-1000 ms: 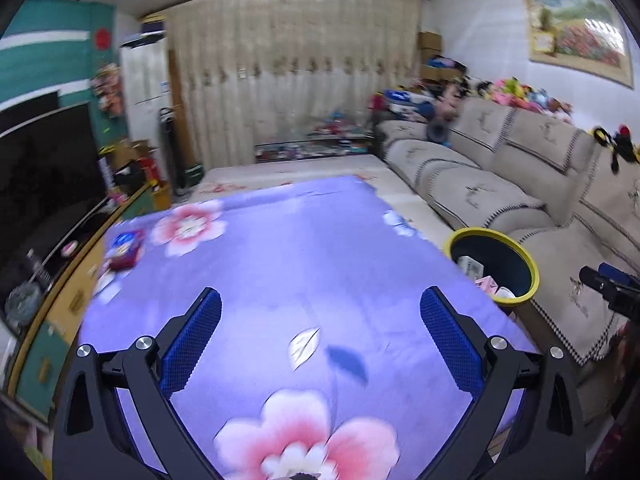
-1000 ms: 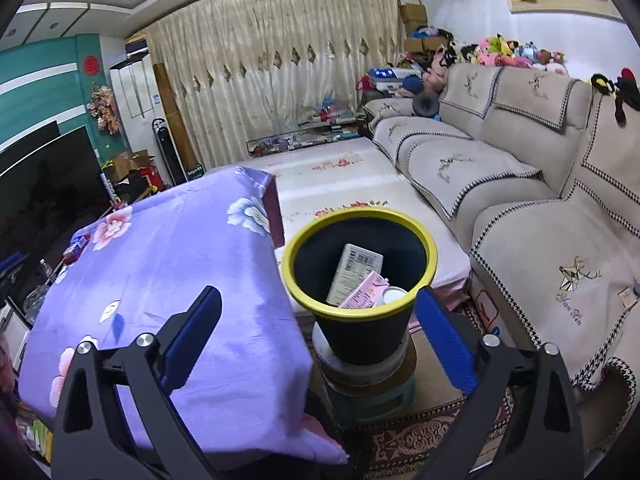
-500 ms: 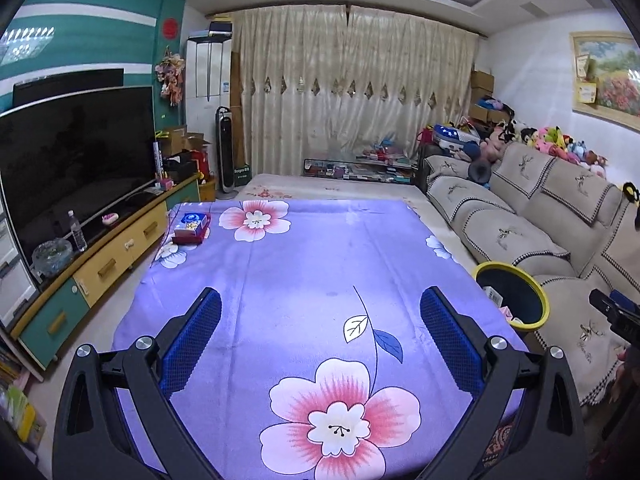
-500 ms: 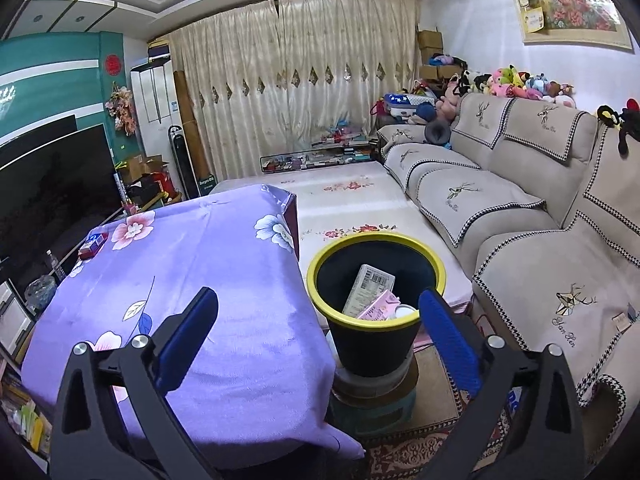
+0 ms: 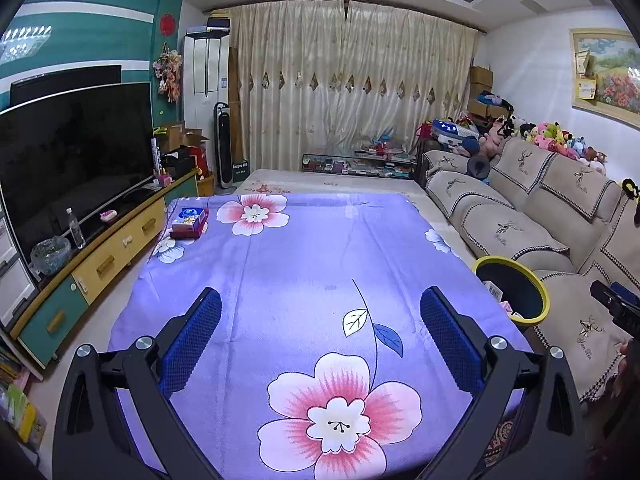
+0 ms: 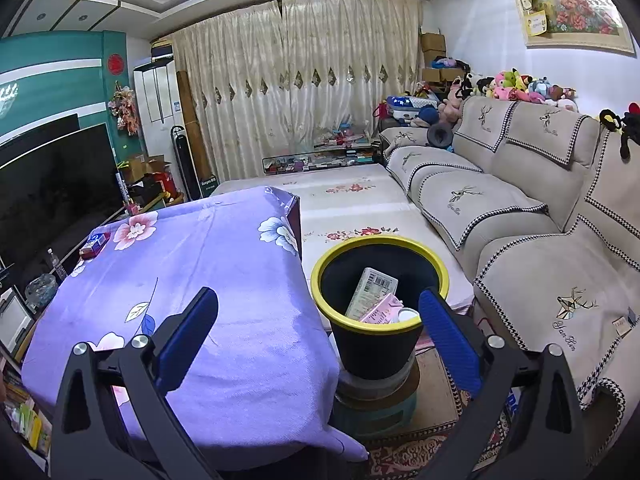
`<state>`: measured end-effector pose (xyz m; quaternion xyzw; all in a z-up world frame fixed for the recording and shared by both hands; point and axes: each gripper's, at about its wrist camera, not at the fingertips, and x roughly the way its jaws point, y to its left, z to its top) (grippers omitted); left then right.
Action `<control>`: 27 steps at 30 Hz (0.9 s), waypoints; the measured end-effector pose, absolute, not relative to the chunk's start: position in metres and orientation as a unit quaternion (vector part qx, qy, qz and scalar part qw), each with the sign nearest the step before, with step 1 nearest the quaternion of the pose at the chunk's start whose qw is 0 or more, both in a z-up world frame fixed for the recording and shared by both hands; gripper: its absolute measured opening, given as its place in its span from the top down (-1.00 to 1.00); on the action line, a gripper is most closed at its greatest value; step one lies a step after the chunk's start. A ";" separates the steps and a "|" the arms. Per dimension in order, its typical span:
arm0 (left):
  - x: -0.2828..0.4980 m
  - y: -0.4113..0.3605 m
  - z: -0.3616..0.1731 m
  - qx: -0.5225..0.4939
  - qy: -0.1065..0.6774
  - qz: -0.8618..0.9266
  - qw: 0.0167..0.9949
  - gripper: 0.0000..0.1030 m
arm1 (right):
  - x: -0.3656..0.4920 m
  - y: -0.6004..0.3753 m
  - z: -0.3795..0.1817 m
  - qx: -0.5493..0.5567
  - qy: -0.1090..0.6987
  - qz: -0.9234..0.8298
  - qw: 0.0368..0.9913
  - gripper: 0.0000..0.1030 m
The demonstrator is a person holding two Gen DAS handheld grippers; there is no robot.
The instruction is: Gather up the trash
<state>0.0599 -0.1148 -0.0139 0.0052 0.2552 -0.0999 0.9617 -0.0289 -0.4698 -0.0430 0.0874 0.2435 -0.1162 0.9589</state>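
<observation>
A: Our left gripper [image 5: 320, 336] has lifted and levelled out; a second ago it looked steeply down at the cloth, now it takes in the whole table [image 5: 320, 248] and the room behind. Jaws spread wide, nothing between the blue pads.

B: Same on our right gripper [image 6: 318, 334]: wide open, empty, and it has drawn back a touch from the bin [image 6: 380, 300], which sits lower and smaller in view than before.

A: So we read that as a drop just finished. We're pulling away, hunting for the next piece.

B: The trash is in the bin: a flat white carton [image 6: 372, 292] with a barcode, leaning upright, a pink pack [image 6: 382, 310] beside it, and something small, round and white at the rim.

A: Bin's a smooth black tub with a glossy yellow lip, perched on a round stand, just beside the table's right edge.

B: The cloth is soft purple fabric with big pink flowers, draped over the corners. Only thing left on it is a small box [image 5: 190, 222] at the far left corner; trash or not, we can't tell.
</observation>
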 end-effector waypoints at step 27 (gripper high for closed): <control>0.062 -0.122 -0.025 0.010 0.265 -0.108 0.958 -0.90 | -0.026 -0.470 -0.048 0.093 0.250 -0.118 0.957 -0.86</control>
